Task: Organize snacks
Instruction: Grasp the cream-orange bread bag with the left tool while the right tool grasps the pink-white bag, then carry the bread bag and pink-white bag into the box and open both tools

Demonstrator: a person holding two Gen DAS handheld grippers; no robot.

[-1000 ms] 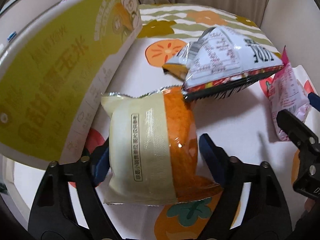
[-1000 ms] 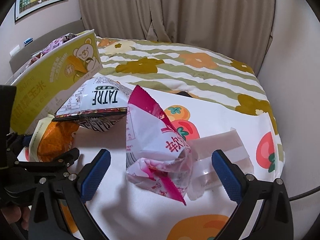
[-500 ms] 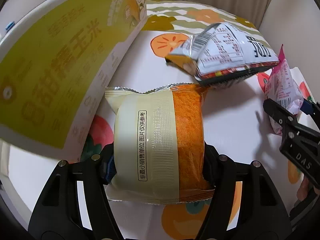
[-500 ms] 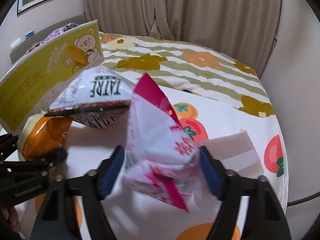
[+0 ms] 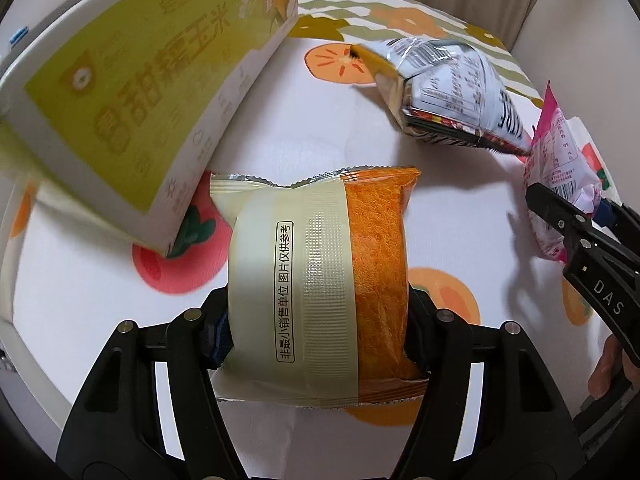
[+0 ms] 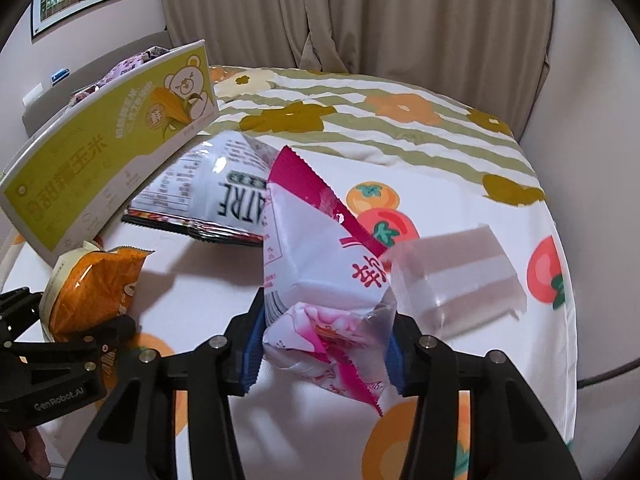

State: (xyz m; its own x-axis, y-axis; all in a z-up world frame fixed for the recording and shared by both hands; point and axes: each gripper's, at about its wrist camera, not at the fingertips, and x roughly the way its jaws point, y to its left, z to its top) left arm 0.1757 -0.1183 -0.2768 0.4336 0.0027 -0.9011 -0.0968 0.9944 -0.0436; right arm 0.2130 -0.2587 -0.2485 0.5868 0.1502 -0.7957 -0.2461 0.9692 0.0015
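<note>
My left gripper (image 5: 318,330) is shut on a cream and orange snack packet (image 5: 316,280), which it holds above the fruit-print cloth; the packet also shows in the right wrist view (image 6: 92,284). My right gripper (image 6: 324,348) is shut on a pink and white snack bag (image 6: 320,272), lifted off the cloth; that bag shows in the left wrist view (image 5: 560,168). A white and black foil snack bag (image 5: 452,92) lies on the cloth between them, also visible in the right wrist view (image 6: 208,196).
A large yellow-green cardboard box (image 5: 136,80) stands on the left, its corner close to the orange packet. A clear plastic container (image 6: 452,276) sits on the cloth right of the pink bag. Curtains and a wall stand behind the bed.
Both grippers have closed on their packets, the left on the orange packet and the right on the pink bag, and both packets have risen off the cloth.
</note>
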